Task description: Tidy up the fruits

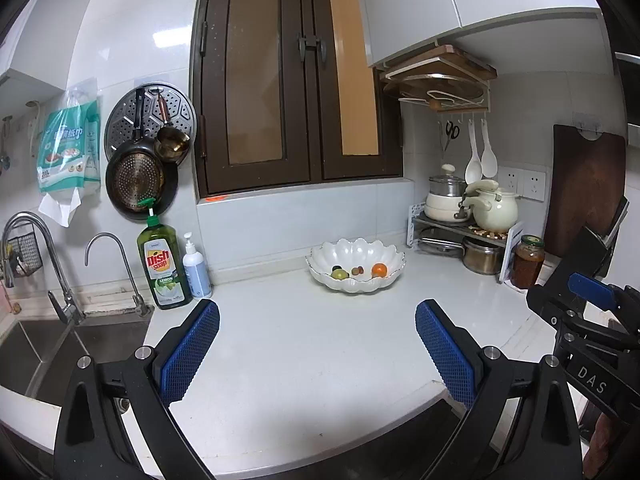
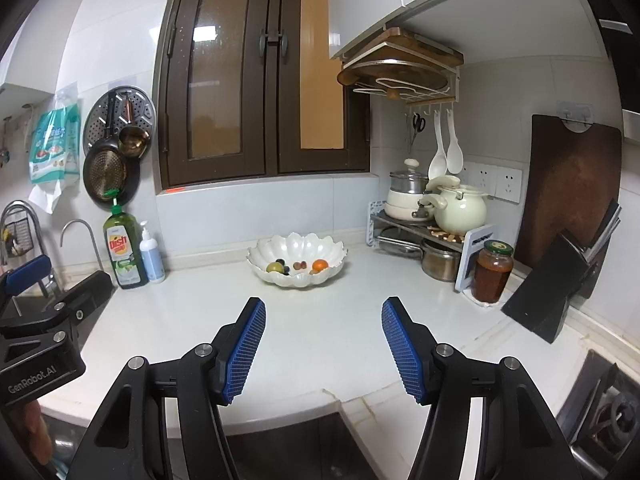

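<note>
Both grippers face the fruit bowl

White scalloped bowl point(image 1: 356, 266) sits far across the surface, straight ahead of left gripper point(image 1: 318, 354) and right gripper point(image 2: 324, 350); jaws apart, empty.

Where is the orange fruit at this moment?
In both views the orange fruit lies inside the white scalloped bowl on the counter below the window, at the bowl's right side, beside small brown fruits.

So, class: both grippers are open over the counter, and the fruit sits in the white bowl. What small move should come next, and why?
Probably ease the right gripper forward toward the white bowl: its jaws are open and empty, well short of the fruit.
</note>
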Demonstrator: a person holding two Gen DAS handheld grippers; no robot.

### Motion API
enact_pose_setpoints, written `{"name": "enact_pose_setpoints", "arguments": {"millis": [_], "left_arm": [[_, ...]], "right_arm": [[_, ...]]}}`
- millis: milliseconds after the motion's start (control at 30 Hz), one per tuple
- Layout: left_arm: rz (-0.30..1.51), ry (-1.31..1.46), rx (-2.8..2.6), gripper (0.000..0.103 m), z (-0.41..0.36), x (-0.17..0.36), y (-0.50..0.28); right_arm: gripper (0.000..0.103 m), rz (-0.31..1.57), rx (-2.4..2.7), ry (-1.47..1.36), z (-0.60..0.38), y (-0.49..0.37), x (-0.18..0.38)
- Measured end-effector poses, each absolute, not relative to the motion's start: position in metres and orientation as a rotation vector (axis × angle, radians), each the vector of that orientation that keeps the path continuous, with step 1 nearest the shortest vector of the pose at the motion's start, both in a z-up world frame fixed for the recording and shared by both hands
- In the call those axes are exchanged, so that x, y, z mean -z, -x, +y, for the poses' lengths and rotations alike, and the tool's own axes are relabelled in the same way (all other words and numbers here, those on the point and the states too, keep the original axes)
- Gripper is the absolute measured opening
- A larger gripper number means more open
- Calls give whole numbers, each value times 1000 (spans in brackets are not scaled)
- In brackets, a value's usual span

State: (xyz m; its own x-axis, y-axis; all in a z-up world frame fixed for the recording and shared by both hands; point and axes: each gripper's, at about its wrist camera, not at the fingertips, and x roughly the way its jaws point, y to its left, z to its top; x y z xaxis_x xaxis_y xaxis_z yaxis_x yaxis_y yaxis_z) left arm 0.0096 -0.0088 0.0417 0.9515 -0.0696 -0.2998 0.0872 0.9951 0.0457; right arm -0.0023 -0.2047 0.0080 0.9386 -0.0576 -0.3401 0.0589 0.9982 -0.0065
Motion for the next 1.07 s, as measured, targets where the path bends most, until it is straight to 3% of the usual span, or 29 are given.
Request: {"name": "enact_pose_setpoints", "arguments": {"millis": [1067], "left_arm": [[306,-49,108,101,-21,-44,3]], "right_arm": [[62,339,71,-8,-213,20,-11]]}}
